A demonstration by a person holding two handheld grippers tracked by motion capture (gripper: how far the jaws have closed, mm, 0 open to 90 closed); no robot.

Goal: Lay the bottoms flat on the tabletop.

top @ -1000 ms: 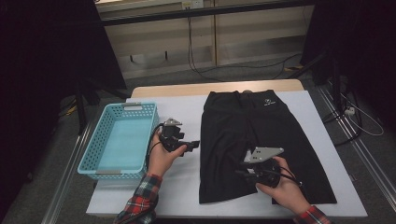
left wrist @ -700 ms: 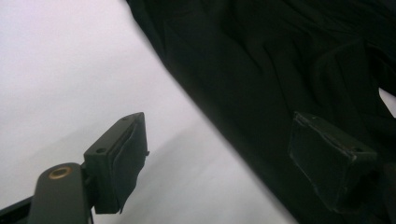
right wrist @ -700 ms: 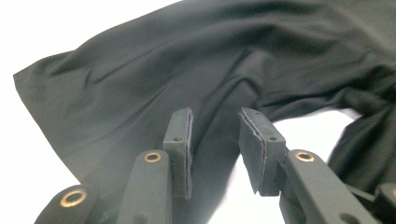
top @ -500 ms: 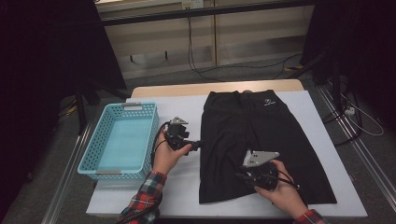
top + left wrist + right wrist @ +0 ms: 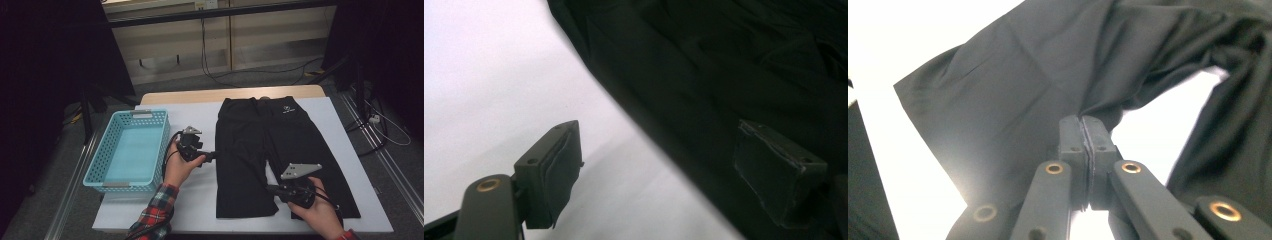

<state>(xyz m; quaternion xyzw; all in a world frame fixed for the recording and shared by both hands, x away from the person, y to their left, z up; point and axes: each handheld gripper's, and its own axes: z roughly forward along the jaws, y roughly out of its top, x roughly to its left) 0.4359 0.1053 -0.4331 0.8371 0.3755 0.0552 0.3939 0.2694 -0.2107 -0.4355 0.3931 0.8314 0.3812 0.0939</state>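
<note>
Black shorts [image 5: 280,140] lie flat on the white table [image 5: 195,200], waistband at the far side. My right gripper [image 5: 270,188] is at the near hem between the two legs. Its jaws have just been closing and now pinch a fold of the shorts [image 5: 1013,100]; in the right gripper view the gripper [image 5: 1083,125] has its pads pressed together on the cloth. My left gripper [image 5: 212,156] is at the shorts' left edge, open. In the left gripper view the gripper [image 5: 659,155] straddles that edge of the shorts [image 5: 724,60], one pad [image 5: 559,165] over bare table and the other over cloth.
A light blue plastic basket [image 5: 162,145] stands empty at the table's left side, close to my left hand. Bare white table lies between basket and shorts. Beyond the table are a floor with cables and dark stands.
The right gripper slid a little left along the near hem and shut on the shorts' fabric. The left hand has hardly moved and stays open.
</note>
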